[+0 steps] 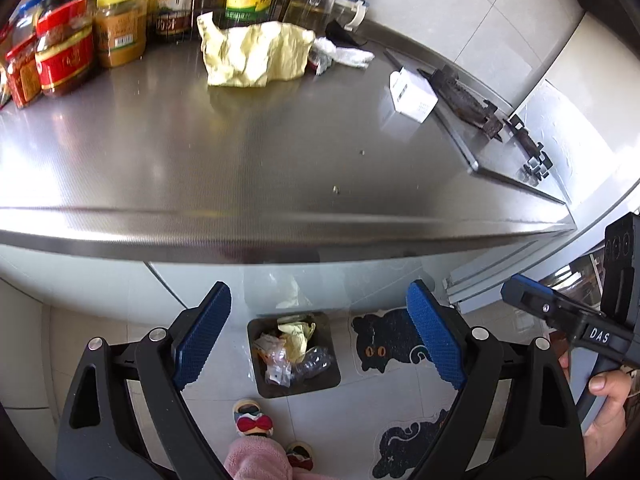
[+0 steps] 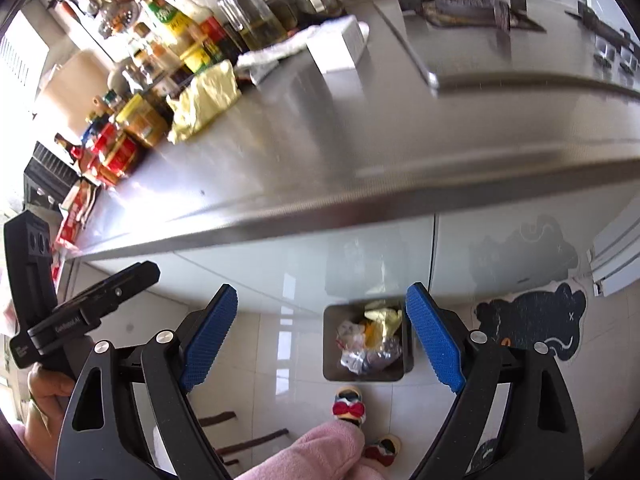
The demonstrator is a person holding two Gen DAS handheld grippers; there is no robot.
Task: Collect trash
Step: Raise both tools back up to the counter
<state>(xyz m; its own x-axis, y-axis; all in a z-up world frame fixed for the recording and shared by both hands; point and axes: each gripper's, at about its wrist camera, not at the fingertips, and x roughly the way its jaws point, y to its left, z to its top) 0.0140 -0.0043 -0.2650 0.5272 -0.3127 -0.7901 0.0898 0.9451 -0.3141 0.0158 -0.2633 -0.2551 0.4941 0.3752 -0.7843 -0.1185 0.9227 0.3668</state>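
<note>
A dark trash bin (image 1: 332, 376) stands on the floor below the counter, holding crumpled yellow paper, plastic wrap and a bottle; it also shows in the right wrist view (image 2: 332, 372). My left gripper (image 1: 320, 332) is open and empty above the bin. My right gripper (image 2: 320, 332) is open and empty, with the bin just inside its right finger. On the steel counter (image 1: 200, 168) lie a crumpled yellow paper (image 1: 256, 56), a white plastic wrapper (image 1: 344, 54) and a small white box (image 1: 412, 94). The yellow paper (image 2: 206, 100) and the white box (image 2: 338, 50) also show in the right wrist view.
Jars and sauce bottles (image 1: 84, 36) line the counter's back left. A stove (image 1: 500, 136) sits at the right. Black cat-shaped mats (image 1: 384, 340) lie on the tiled floor by the bin. The person's slippered feet (image 1: 252, 420) stand before the bin.
</note>
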